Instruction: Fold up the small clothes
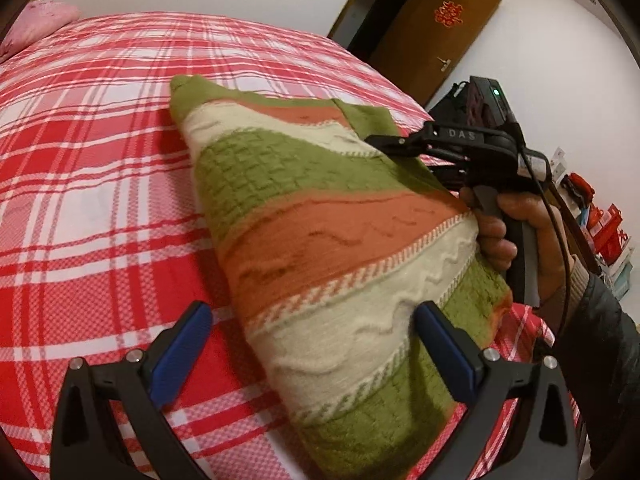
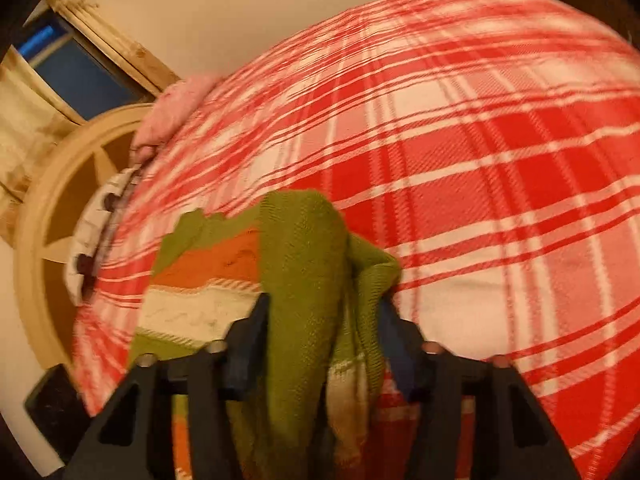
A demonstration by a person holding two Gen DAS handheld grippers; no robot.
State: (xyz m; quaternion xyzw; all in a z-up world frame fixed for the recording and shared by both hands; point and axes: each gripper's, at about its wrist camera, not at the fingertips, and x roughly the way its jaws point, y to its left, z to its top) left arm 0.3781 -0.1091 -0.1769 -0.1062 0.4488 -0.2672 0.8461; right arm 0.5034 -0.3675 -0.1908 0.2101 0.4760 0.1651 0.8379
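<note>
Striped green, orange and cream knitted sweater point(image 1: 320, 232): lies on the red-and-white plaid bedspread point(image 1: 100, 160), partly lifted, near the bed edge on the person's side.

Handling, my read: thick soft knit, light, drapes and bunches. No stiffness, so a fold won't hold unless it's laid flat. Textured surface should grip well on the pads, low slip risk. Not fragile, though a snagged loop is possible. Best hold: hems and corners, single or doubled layer. Avoid mid-panel, it just bunches.

Left gripper point(image 1: 312, 328): jaws wide apart, nothing clamped. The blue pads point(image 1: 184, 344) straddle the near end of the sweater without pressing on it.

Right gripper point(image 2: 324, 312): a bunched green fold runs up between the fingers and fills the gap. Looks clamped on it, but the view is blurred. In the left wrist view its tips point(image 1: 384, 145) sit at the far green edge.

Count: one sweater, two grippers, one pink pillow point(image 1: 38, 26), one brown wooden door point(image 1: 432, 32).
</note>
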